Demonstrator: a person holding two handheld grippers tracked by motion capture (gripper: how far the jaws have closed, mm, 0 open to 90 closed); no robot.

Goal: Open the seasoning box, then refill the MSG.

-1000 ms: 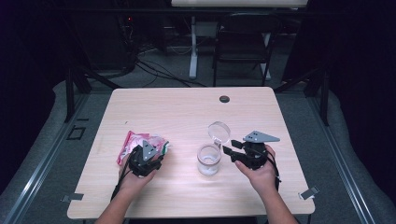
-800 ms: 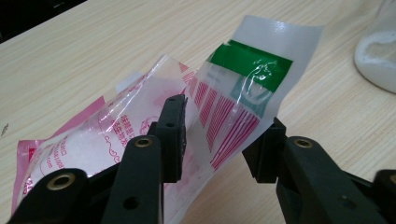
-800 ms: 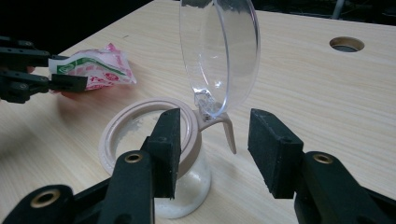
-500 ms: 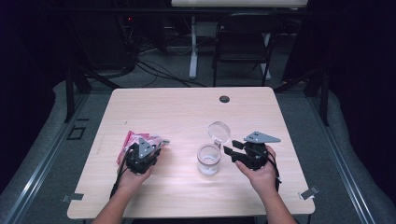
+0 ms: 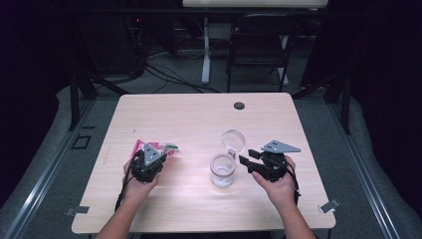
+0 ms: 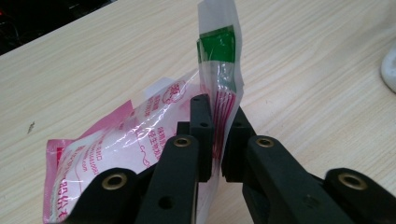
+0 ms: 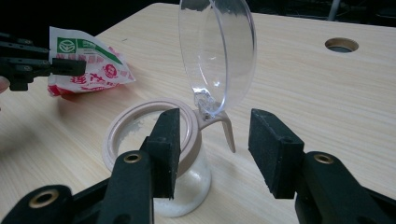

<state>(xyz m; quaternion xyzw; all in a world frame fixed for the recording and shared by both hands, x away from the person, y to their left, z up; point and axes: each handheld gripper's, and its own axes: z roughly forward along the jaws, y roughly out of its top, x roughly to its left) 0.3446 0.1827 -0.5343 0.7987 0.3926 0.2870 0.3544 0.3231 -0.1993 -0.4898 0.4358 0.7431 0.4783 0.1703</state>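
A pink and white plastic bag (image 6: 116, 140) with a green corner lies at the table's left (image 5: 166, 148). My left gripper (image 6: 217, 135) has just been closing and now pinches the bag's upturned edge between its pads; from above it (image 5: 155, 157) sits at the bag's near side. A clear glass jar (image 5: 222, 171) with white powder at the bottom stands mid-table, its hinged clear lid (image 7: 219, 51) flipped upright. My right gripper (image 7: 215, 144) stands open just right of the jar (image 7: 187, 186), its jaws either side of the lid's hinge lever without pressing it.
The wooden table (image 5: 189, 114) has a round cable hole (image 5: 239, 105) near its far edge. A folding chair (image 5: 259, 45) and a desk leg stand beyond it in the dark. Free tabletop lies between bag and jar.
The left gripper's jaws have closed onto the bag's edge and the hand shifted slightly. The right hand and the jar have not moved.
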